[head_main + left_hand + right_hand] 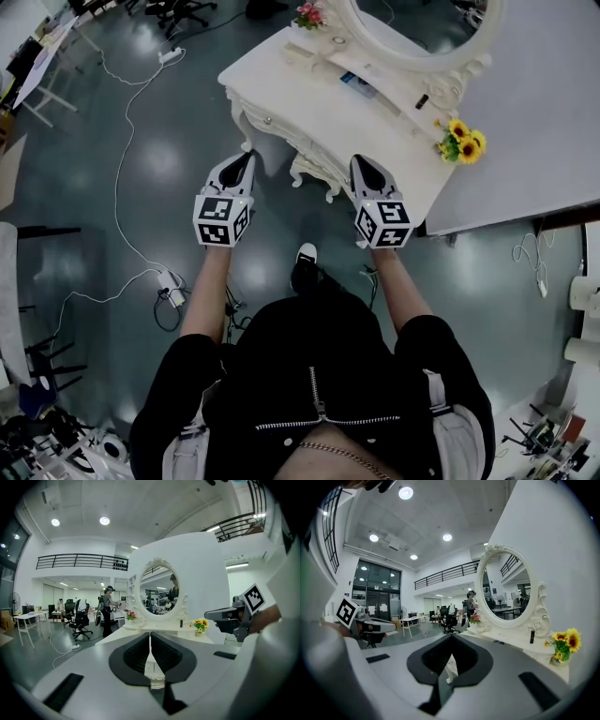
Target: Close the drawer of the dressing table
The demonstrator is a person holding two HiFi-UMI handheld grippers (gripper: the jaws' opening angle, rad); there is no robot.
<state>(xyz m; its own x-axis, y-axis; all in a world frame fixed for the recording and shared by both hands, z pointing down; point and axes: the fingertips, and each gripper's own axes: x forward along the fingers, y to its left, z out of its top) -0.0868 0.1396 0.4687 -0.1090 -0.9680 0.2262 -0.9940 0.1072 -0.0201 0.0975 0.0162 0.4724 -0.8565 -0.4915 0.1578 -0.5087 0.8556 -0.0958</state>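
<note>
The white dressing table [309,108] stands ahead of me with its oval mirror [412,28] on top. Its carved front face carries a small knob [267,120]; I cannot tell whether the drawer stands out. My left gripper [248,157] is held just before the table's left front leg, its jaws shut and empty. My right gripper [361,161] hovers close to the carved apron, also shut on nothing. In the left gripper view the left gripper [150,634] aims at the table [140,632] and the right gripper [229,616] shows alongside. In the right gripper view the right gripper [451,637] points at the table's front.
Sunflowers [461,141] and pink flowers [307,14] sit on the tabletop. A grey-white partition wall [525,112] backs the table. Cables and a power strip [172,292] lie on the floor at left. Office chairs [79,620] and people stand far off.
</note>
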